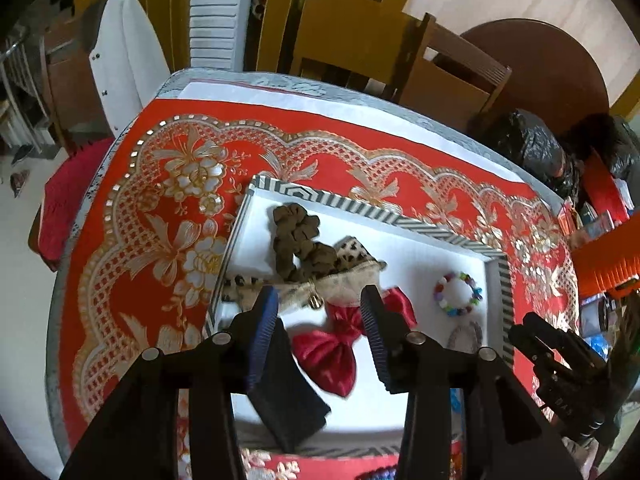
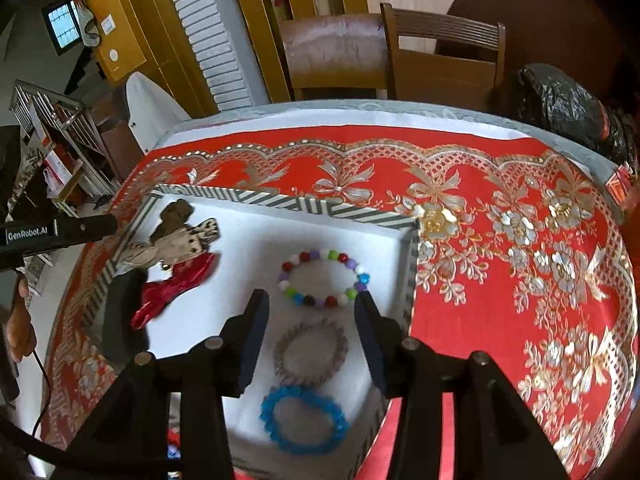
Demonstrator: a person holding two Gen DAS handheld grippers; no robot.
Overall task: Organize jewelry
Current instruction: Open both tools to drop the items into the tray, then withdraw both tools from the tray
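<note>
White tray floor between bracelets

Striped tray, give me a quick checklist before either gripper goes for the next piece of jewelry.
1. Left gripper open and empty: ok.
2. Right gripper open and empty: ok.
3. Beaded bracelet lying free inside the striped tray: ok.
4. Blue bracelet clear of the brown coil bracelet: not ok, they look to touch.
5. Red bow free of the leopard-print scrunchie: cannot tell, they overlap.
</note>
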